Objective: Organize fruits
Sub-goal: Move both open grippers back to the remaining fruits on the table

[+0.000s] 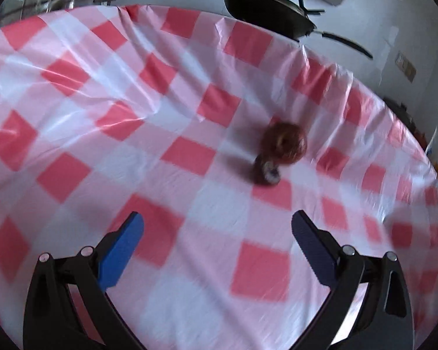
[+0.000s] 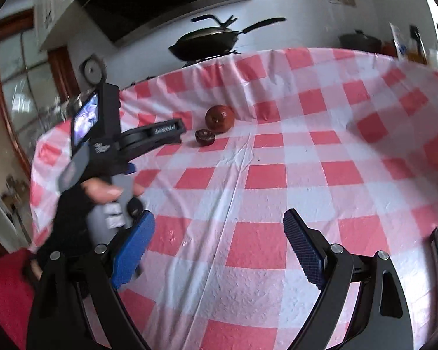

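Fruit sits toward the far side of a desk [image 2: 265, 172] draped in a red-and-white checked cloth [image 1: 189, 151]: a large reddish-brown fruit [image 2: 220, 118] with a smaller dark fruit [image 2: 205, 137] just in front of it, the two touching or nearly so. From the left wrist camera, motion blur smears both into soft shapes, and their kind cannot be made out. The left gripper [image 1: 217, 227] hovers short of them, jaws spread wide and holding nothing. The right gripper [image 2: 219, 224] hangs farther back, jaws likewise released and empty. In its view the left tool's body, small screen and a gloved hand [image 2: 70, 204] fill the left edge, and a red sleeve [image 2: 5, 291] is cut off by the frame. A dark wok [image 2: 207, 40] stands beyond the desk; objects at the right rim are too distorted to identify.
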The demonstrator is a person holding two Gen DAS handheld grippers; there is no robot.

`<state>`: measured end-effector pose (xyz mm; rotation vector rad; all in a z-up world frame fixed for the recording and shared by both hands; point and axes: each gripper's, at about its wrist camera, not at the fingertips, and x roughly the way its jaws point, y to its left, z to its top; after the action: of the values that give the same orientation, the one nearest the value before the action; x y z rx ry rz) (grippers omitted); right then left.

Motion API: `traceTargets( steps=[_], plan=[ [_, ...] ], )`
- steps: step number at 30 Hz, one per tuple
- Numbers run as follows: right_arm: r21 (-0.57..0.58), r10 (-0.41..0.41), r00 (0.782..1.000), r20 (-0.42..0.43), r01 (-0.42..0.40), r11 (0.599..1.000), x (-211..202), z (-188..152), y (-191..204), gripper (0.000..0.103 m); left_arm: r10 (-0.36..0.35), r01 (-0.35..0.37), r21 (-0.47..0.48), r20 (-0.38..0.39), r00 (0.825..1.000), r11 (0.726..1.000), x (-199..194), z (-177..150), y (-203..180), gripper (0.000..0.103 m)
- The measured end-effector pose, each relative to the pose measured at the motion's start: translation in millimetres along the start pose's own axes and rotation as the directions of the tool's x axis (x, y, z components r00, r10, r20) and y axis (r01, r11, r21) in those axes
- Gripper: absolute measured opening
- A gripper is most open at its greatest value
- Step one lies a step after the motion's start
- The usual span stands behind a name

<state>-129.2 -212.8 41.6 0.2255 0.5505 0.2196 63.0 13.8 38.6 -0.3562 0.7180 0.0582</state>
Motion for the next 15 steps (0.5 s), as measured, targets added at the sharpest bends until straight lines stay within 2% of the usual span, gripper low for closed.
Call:
traceTargets(
  steps=[4, 8, 10, 12, 15],
  plan=[
    [0.076, 0.028, 1.000, -0.008, -0.027, 0.997, 0.7, 1.6, -9.1, 0.087, -0.074, 0.078, -0.090, 0.046, 0.996, 0.993, 9.1, 14.5, -0.2, 0.101],
    [0.155, 0.103, 0.994, -0.025, -0.098, 0.983, 7.1, -0.8, -16.8, 0.087, -0.150, 0.156, -0.163, 0.047, 0.988, 0.974, 28.1, 27.4, 1.2, 0.101],
    [0.159, 0.117, 0.993, -0.023, -0.112, 0.981, 7.0, -0.9, -16.5, 0.087, -0.190, 0.195, -0.188, 0.044, 0.981, 0.963, 35.1, 30.2, 2.7, 0.101],
    [0.162, 0.142, 0.990, -0.015, -0.137, 0.977, 7.2, -1.0, -15.1, 0.087, -0.218, 0.221, -0.177, 0.036, 0.975, 0.959, 38.8, 31.5, 2.9, 0.101],
    [0.187, 0.157, 0.986, -0.056, -0.144, 0.972, 13.5, -1.3, -13.6, 0.087, -0.233, 0.235, -0.094, 0.025, 0.972, 0.967, 35.5, 29.3, 2.1, 0.101]
  ],
)
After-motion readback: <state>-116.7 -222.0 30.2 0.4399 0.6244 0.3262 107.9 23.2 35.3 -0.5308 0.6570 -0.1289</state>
